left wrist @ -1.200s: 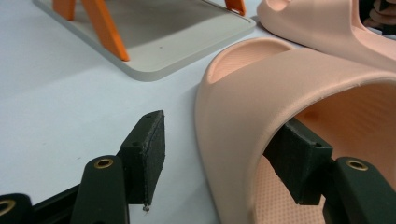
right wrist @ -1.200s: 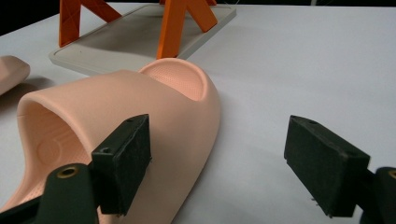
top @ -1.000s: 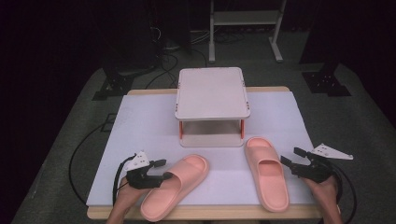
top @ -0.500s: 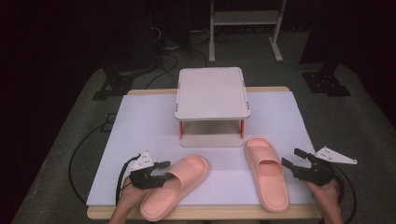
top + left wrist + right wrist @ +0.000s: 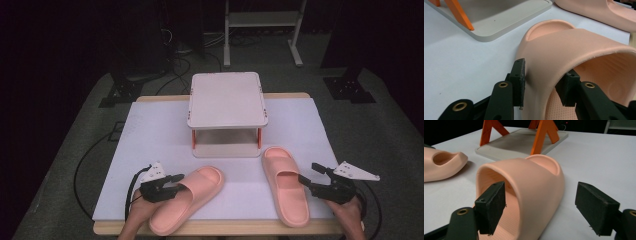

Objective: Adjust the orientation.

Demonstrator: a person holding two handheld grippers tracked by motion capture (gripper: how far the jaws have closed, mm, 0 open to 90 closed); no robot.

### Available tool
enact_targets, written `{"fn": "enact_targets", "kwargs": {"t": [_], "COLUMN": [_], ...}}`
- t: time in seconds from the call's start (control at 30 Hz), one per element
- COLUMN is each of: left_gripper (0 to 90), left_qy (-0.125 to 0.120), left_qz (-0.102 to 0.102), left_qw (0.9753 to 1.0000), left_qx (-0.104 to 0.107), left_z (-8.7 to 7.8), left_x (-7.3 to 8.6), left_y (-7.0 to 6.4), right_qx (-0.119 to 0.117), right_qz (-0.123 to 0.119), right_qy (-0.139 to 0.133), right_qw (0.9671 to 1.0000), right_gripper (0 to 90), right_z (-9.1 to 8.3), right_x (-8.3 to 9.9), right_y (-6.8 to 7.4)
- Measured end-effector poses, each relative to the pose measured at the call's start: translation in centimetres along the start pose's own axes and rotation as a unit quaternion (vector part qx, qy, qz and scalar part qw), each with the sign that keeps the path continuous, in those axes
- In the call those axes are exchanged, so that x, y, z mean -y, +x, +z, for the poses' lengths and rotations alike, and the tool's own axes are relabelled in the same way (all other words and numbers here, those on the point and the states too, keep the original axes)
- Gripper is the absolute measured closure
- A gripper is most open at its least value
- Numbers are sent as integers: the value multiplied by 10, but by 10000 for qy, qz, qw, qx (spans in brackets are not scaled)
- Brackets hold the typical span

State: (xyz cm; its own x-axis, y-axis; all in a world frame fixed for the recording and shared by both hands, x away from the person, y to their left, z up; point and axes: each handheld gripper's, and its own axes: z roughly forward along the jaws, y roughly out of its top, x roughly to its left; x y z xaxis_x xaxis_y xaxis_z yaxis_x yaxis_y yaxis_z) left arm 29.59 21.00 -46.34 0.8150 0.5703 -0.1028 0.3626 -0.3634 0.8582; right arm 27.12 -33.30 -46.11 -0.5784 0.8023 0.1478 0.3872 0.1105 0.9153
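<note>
Two pink foam slippers lie at the table's front. My left gripper point(image 5: 174, 183) straddles the side wall of the left slipper's point(image 5: 192, 197) strap. In the left gripper view one pad presses the outside of that slipper point(image 5: 574, 47) and the other sits inside under the strap, so the left gripper point(image 5: 542, 75) is shut on it. My right gripper point(image 5: 306, 180) stands open at the right slipper point(image 5: 282, 182). In the right gripper view the right gripper point(image 5: 544, 205) has one jaw inside the slipper's point(image 5: 536, 177) strap opening and the other well clear outside.
A small beige two-level rack point(image 5: 227, 97) with orange legs stands behind the slippers at mid-table. A white mat point(image 5: 150, 135) covers the tabletop. Cables trail off the left edge. A metal stand point(image 5: 262, 22) sits on the floor beyond.
The left gripper has crept right, further onto the left slipper's strap. The right gripper has edged slightly toward the right slipper. Both slippers lie where they were.
</note>
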Motion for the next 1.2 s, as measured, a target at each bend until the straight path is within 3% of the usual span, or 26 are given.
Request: {"fn": "enact_targets", "kwargs": {"t": [0.3, 0.57, 0.67, 0.8, 1.2], "left_gripper": [648, 662, 662, 670, 699], "left_qy": [7, 1, -2, -19, -77], "left_qz": [29, -92, -184, -194, -239], "left_qw": [10000, 9999, 9998, 9998, 9997], "left_qx": [-73, -86, -67, -83, -63], "left_z": [0, 0, 0, 0, -1], "left_x": [0, -1, -1, -1, -1], "left_y": [0, 0, 1, 1, 0], "right_qx": [-33, 15, 199, 341, 532], "right_qz": [-138, -198, -269, -302, -390], "right_qy": [287, 496, 605, 566, 576], "right_qw": [9995, 9986, 9976, 9974, 9962], "right_gripper": [251, 373, 435, 521, 631], "right_z": [16, 29, 33, 33, 29], "right_x": [1, 1, 2, 2, 3], "right_y": [8, 11, 12, 11, 12]}}
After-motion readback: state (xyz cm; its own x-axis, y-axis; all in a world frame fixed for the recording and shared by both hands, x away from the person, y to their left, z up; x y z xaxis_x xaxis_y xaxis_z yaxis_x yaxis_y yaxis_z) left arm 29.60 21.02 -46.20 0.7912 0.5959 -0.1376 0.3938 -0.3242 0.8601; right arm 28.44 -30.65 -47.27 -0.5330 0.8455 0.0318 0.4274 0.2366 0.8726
